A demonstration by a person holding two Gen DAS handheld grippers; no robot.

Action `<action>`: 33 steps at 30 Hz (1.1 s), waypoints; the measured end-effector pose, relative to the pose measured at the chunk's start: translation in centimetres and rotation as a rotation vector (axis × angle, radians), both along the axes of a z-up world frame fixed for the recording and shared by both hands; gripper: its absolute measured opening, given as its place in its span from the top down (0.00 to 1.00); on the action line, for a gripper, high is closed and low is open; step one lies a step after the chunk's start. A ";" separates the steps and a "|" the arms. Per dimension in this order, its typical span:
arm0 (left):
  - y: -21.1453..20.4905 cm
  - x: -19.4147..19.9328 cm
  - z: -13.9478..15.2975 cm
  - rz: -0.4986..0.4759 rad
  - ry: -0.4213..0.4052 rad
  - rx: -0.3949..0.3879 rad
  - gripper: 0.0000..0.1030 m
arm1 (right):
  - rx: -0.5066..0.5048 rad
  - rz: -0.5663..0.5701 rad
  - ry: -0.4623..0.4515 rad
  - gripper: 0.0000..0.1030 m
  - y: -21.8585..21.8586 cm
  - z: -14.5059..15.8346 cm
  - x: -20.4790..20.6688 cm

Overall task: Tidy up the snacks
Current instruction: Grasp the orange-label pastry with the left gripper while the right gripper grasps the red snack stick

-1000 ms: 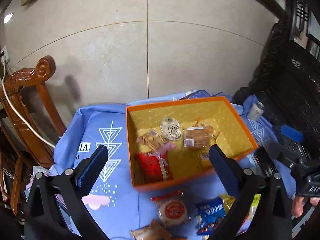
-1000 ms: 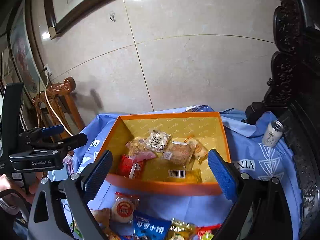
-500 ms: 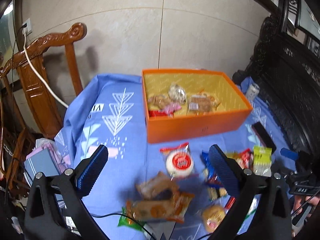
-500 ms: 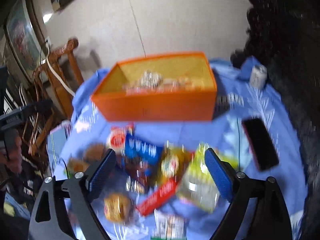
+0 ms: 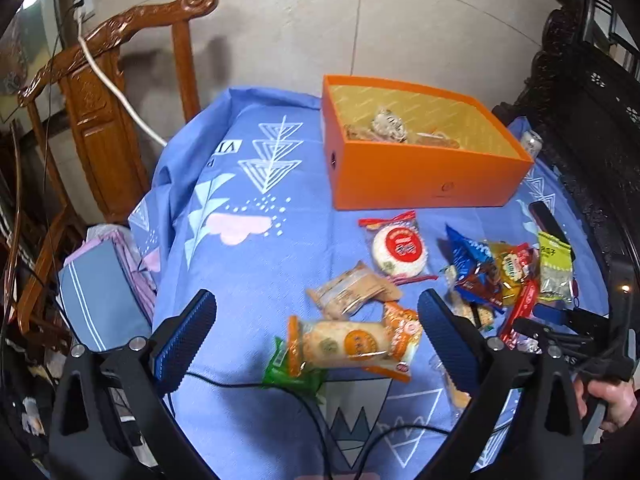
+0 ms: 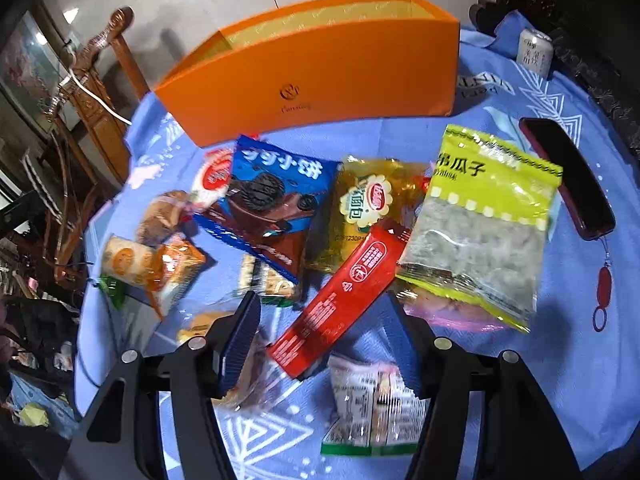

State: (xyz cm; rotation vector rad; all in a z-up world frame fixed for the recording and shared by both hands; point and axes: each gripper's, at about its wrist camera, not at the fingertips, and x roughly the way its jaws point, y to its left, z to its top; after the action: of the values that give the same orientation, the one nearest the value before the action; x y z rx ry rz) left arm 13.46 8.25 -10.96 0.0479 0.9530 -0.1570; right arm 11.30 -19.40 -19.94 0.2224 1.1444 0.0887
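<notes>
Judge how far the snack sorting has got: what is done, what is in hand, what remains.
Done: a few wrapped snacks lie inside the orange cardboard box. In hand: nothing; the left gripper and right gripper have open jaws, the right around the red stick packet. Left: many packets on the blue cloth, like the green seed bag.

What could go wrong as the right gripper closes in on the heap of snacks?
The red stick pack lies across other packets between the open right gripper, so the fingers may pinch several at once. A black cable runs under the open left gripper and may snag.
</notes>
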 end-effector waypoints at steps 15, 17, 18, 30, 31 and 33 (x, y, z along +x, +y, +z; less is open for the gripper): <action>-2.3 0.5 -5.6 -0.122 0.066 0.129 0.04 | 0.015 -0.008 -0.043 0.77 -0.5 1.5 -1.6; -2.8 0.9 -7.0 -0.146 0.092 0.129 0.04 | 0.024 -0.009 -0.053 0.77 -0.5 2.0 -2.1; -3.0 1.1 -7.5 -0.155 0.105 0.130 0.04 | 0.028 -0.013 -0.055 0.77 -0.6 2.2 -2.3; -4.6 2.8 -13.1 -0.199 0.236 0.117 0.04 | 0.054 -0.030 -0.064 0.77 -0.7 3.0 -2.9; -4.7 2.8 -13.3 -0.203 0.240 0.114 0.07 | 0.054 -0.030 -0.064 0.77 -0.7 2.9 -2.9; -4.8 2.7 -13.7 -0.216 0.247 0.086 0.18 | 0.052 -0.029 -0.062 0.77 -0.7 2.9 -2.9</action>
State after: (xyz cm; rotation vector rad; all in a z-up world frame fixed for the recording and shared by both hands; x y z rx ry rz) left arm 16.17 3.48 -24.61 0.2156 1.2009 -0.3272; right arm 8.43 -20.08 -17.05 0.2809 1.0773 0.0992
